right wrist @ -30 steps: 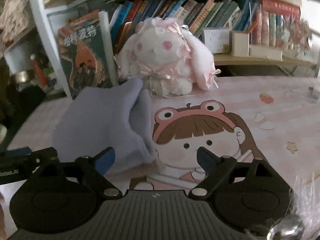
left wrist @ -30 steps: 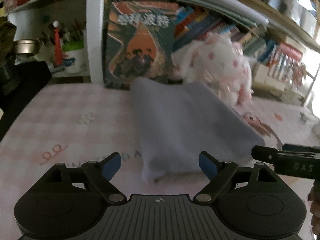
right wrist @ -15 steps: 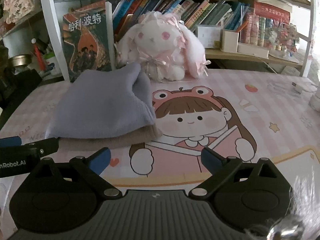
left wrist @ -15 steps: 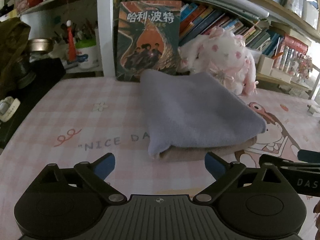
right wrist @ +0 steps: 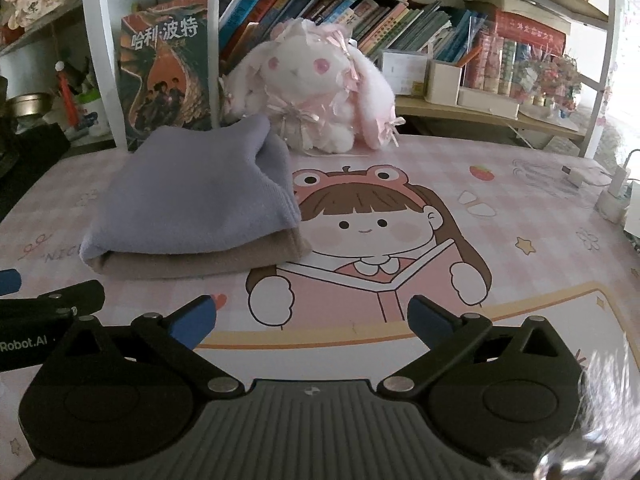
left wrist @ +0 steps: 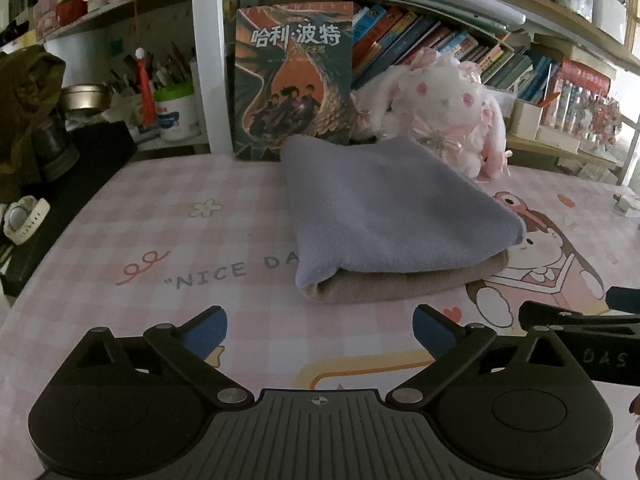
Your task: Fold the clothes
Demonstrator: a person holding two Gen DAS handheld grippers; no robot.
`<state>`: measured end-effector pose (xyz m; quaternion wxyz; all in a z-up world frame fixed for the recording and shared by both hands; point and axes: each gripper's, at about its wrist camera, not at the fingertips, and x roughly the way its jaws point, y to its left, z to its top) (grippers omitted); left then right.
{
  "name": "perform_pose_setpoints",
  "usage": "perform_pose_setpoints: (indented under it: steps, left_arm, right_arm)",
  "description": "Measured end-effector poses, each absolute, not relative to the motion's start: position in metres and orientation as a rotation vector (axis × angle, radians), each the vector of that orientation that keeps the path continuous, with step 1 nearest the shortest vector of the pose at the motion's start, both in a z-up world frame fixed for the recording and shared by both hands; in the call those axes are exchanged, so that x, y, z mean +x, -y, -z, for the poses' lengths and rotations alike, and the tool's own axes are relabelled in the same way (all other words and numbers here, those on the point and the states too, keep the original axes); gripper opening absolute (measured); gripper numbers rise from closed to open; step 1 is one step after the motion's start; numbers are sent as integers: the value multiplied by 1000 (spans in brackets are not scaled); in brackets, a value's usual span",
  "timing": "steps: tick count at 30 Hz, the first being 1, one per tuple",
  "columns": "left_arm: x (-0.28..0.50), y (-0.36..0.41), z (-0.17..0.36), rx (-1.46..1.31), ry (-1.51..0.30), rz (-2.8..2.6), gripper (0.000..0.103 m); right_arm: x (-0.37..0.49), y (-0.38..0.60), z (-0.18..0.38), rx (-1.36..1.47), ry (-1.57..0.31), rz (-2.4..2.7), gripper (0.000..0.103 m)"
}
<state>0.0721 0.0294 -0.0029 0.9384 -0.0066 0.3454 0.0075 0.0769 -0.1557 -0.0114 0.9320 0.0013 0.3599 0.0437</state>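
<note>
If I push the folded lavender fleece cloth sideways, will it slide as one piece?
Probably not: the folded lavender fleece cloth looks soft, so it would likely bunch. It lies on a folded beige cloth, so it may shear off that.

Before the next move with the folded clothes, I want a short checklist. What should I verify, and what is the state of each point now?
1. Left claw empty, jaws opening: ok.
2. Right claw empty, jaws opening: ok.
3. Both claws apart from the pile: ok, a strip of the pink checked table mat lies between.
4. Folded lilac fleece cloth lies on the folded beige cloth: ok, but its far right corner stands up a little.
5. White and pink plush rabbit apart from the pile: cannot tell, it sits close behind.
6. More clothes waiting to be folded: cannot tell.
</note>
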Motion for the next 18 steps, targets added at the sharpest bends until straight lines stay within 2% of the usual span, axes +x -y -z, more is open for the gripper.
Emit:
perform_pose_setpoints:
  steps: [18]
  left_arm:
    - [68,-25,1,-6,-707,6,101]
  right_arm:
    - [72,156,13,4,-746,-82,103]
